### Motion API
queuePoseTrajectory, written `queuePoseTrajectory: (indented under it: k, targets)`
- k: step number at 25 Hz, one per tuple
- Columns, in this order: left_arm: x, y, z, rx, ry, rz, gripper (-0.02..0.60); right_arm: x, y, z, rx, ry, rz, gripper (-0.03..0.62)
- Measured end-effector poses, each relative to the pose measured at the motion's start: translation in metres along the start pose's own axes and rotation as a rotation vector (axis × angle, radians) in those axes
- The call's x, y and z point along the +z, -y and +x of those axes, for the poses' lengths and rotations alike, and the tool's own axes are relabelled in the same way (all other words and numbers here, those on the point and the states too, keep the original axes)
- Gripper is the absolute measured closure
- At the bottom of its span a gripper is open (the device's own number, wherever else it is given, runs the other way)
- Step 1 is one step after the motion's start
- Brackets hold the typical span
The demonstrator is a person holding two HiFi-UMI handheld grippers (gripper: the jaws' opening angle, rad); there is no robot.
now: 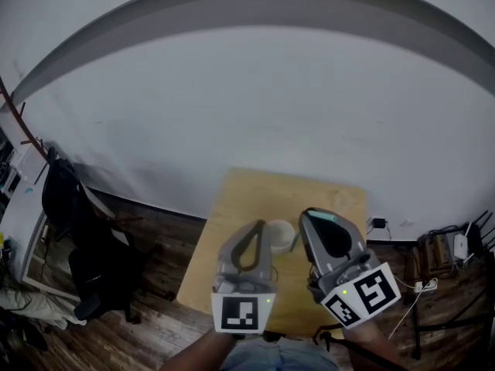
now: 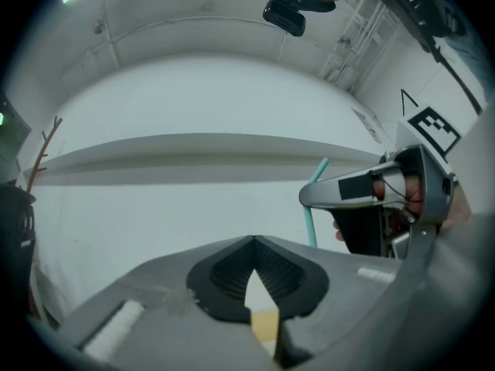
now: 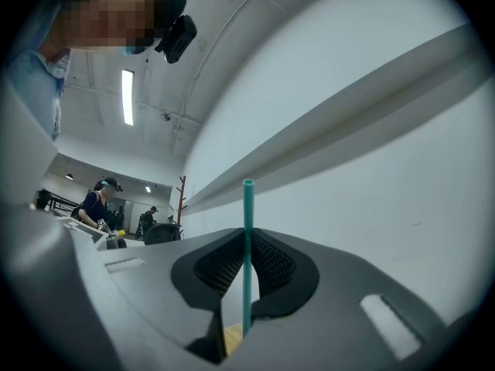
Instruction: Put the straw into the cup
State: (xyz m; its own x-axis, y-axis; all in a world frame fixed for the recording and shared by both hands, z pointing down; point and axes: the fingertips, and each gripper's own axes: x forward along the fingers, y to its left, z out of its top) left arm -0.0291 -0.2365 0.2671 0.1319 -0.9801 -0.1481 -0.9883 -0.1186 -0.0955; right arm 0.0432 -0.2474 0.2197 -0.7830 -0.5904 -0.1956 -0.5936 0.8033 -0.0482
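- Carrying the straw to the cup is, in our judgement, the step in hand. The right gripper is clamped on the teal straw.
- The straw stands upright between the jaws, its upper end well above the tips. Its lower end is hidden behind the gripper body in every view.
- The straw is not yet in the cup. The white cup stands on the wooden surface, between the two grippers and just left of the right one in the head view.
- The left gripper has its jaws together with nothing between them. We cannot tell whether it touches the cup.
- Both gripper views show mostly the far wall, with only a sliver of the surface through the gap below the tips. We read both grippers as raised and pointing far, not down at the cup.
- The next move calls for bringing the straw's lower end over the cup's mouth and keeping the straw upright.
- We would lower the straw until the end is inside the rim, and part the right jaws only then.
- With the lower end hidden, we must judge alignment from the head view.
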Motion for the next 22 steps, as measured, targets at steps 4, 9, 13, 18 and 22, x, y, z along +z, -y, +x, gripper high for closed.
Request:
queuePoseTrajectory:
  k: [4,9,13,18,22]
  targets:
    - [-0.007,-0.007,0.014,-0.017,-0.008,0.001,0.563,-0.008,0.008,0.017,-0.003,-0.013,0.006,0.561]
    - [-0.022,-0.021,0.029,-0.04,-0.039,-0.024,0.563,-0.03,0.017,0.039,-0.021,-0.054,0.022,0.56]
    - [-0.042,-0.032,0.045,-0.069,-0.079,-0.021,0.563,-0.054,0.03,0.053,-0.058,-0.096,0.047,0.56]
    - [-0.075,-0.037,0.065,-0.123,-0.14,-0.003,0.563,-0.088,0.049,0.064,-0.111,-0.153,0.092,0.56]
    - [-0.101,-0.033,0.072,-0.159,-0.191,-0.036,0.563,-0.116,0.061,0.065,-0.146,-0.184,0.127,0.56]
